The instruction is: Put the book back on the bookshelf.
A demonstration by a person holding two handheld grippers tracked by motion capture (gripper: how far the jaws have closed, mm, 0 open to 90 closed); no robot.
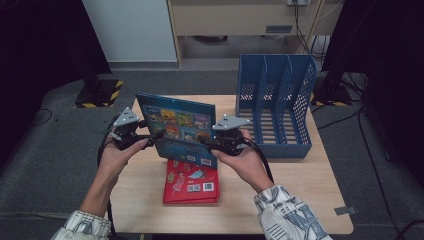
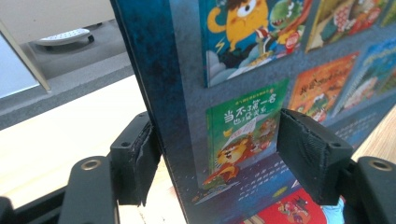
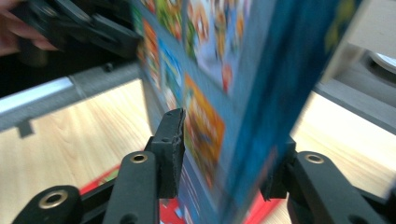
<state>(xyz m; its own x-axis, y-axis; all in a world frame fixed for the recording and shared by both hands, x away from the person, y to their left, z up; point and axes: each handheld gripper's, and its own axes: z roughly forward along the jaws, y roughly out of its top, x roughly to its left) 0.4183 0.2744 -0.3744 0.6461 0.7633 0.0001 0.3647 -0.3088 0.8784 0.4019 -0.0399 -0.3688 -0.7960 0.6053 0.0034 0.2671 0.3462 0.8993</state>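
Note:
A blue picture book (image 1: 180,127) stands upright over the near middle of the table, its lower edge above a red book (image 1: 192,182) that lies flat. My left gripper (image 1: 150,137) is at the blue book's left edge. In the left gripper view the blue book (image 2: 233,116) sits between the jaws of the left gripper (image 2: 215,158): one pad is by the spine and the other stands off the cover, so this gripper is open. My right gripper (image 1: 207,145) is at the book's lower right. In the right gripper view both pads of the right gripper (image 3: 229,154) meet the blurred blue book (image 3: 224,93).
A blue three-slot file rack (image 1: 275,105) stands at the back right of the wooden table (image 1: 300,200). Beyond the table are grey floor, stands with hazard-striped bases and cables. A patterned sleeve covers each of the person's forearms at the bottom.

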